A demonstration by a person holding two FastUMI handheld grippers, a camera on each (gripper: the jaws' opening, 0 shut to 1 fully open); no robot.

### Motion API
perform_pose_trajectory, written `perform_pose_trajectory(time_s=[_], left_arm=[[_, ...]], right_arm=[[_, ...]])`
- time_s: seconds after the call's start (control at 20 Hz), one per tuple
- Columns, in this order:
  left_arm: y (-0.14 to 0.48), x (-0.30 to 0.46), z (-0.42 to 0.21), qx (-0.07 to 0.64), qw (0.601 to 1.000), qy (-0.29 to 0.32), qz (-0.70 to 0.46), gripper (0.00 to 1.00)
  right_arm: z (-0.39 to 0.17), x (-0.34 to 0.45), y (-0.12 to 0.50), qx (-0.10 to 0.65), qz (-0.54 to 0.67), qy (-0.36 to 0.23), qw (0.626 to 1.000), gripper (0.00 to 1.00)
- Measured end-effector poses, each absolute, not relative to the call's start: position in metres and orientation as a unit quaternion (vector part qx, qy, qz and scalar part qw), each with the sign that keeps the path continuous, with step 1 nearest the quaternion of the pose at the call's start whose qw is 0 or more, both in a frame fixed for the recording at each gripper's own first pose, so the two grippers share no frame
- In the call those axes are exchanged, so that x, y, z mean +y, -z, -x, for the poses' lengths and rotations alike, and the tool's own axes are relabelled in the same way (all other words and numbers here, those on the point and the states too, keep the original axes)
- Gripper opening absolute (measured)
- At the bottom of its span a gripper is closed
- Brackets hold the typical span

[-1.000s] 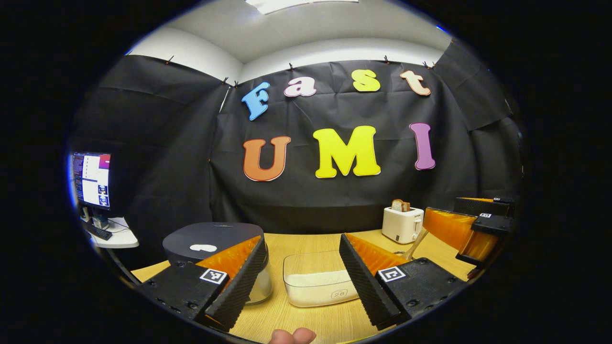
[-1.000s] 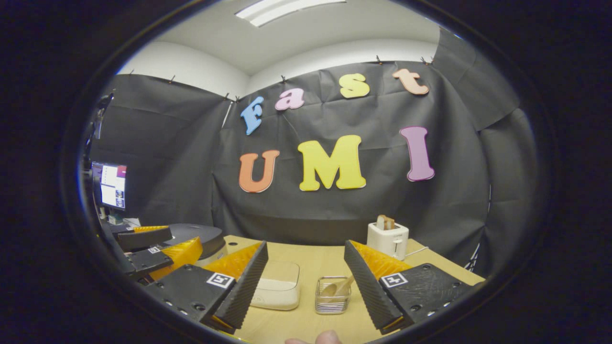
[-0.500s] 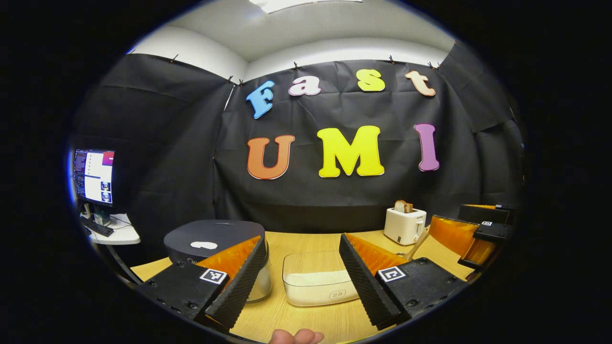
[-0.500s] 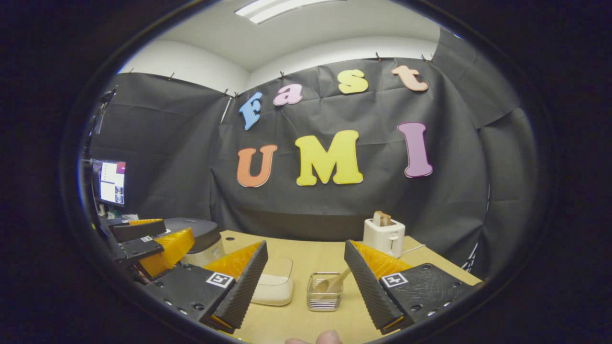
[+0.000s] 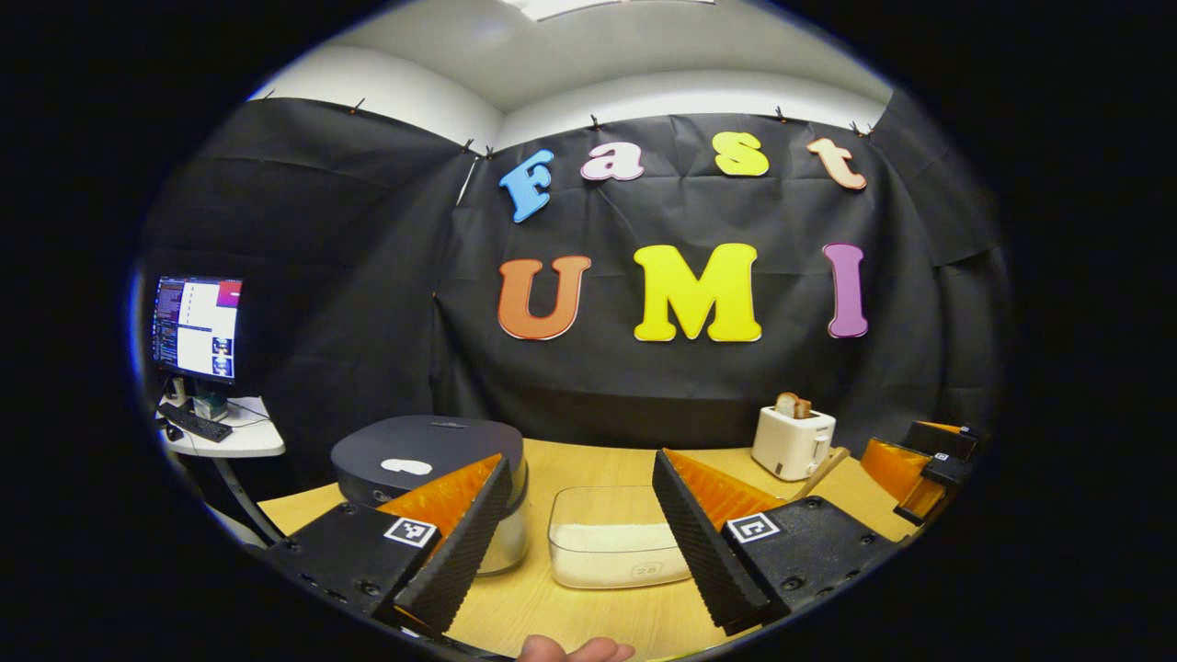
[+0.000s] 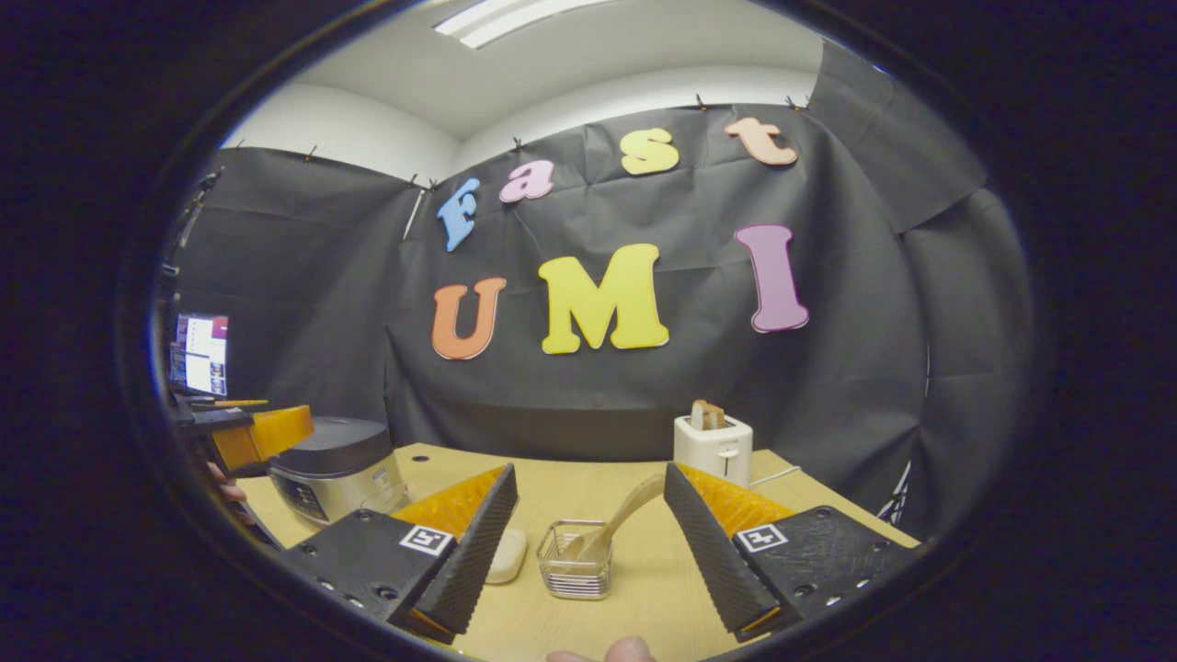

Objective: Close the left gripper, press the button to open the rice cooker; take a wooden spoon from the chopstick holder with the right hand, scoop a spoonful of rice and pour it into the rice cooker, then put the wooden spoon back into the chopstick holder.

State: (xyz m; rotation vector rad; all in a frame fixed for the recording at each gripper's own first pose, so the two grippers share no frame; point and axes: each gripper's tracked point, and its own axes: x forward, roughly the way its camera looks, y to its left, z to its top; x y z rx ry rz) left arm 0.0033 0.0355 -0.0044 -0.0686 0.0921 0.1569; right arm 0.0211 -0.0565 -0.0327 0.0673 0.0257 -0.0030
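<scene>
Rice cooker lid down, left claw open, right claw open before wooden spoon

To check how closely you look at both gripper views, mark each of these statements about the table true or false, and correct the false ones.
1. The rice cooker has its lid shut. True.
2. The wooden spoon is held in the right gripper. False: it stands in the chopstick holder, and the jaws are open around nothing.
3. The clear container of rice sits to the right of the cooker in the left gripper view. True.
4. The left gripper is shut. False: its fingers stand wide apart.
5. The toaster is empty. False: bread sticks out of it.
</scene>
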Motion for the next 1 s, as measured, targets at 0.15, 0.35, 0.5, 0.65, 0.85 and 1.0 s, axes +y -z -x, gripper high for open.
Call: perform_pose_trajectory(time_s=[0.15,0.35,0.5,0.65,0.85,1.0], left_arm=[[0.012,0.078,0.001,0.082,0.990,-0.112,0.016,0.99],[0.018,0.109,-0.006,0.137,0.985,-0.107,-0.009,0.99],[0.020,0.140,-0.014,0.170,0.978,-0.121,-0.025,0.98],[0.024,0.161,-0.027,0.204,0.970,-0.130,-0.035,0.93],[0.034,0.175,-0.037,0.255,0.958,-0.126,-0.043,0.81],[0.038,0.171,-0.047,0.282,0.953,-0.112,-0.021,0.63]], right_arm=[[-0.025,-0.064,0.044,0.027,-0.054,-0.008,0.998,0.95],[-0.031,-0.074,0.049,0.029,-0.047,-0.008,0.998,0.96],[-0.033,-0.081,0.045,0.020,-0.029,-0.007,0.999,0.96],[-0.037,-0.084,0.052,0.026,-0.029,-0.007,0.999,0.96],[-0.038,-0.085,0.060,0.036,-0.043,-0.011,0.998,0.92],[-0.037,-0.078,0.060,0.044,-0.057,-0.028,0.997,0.95]])
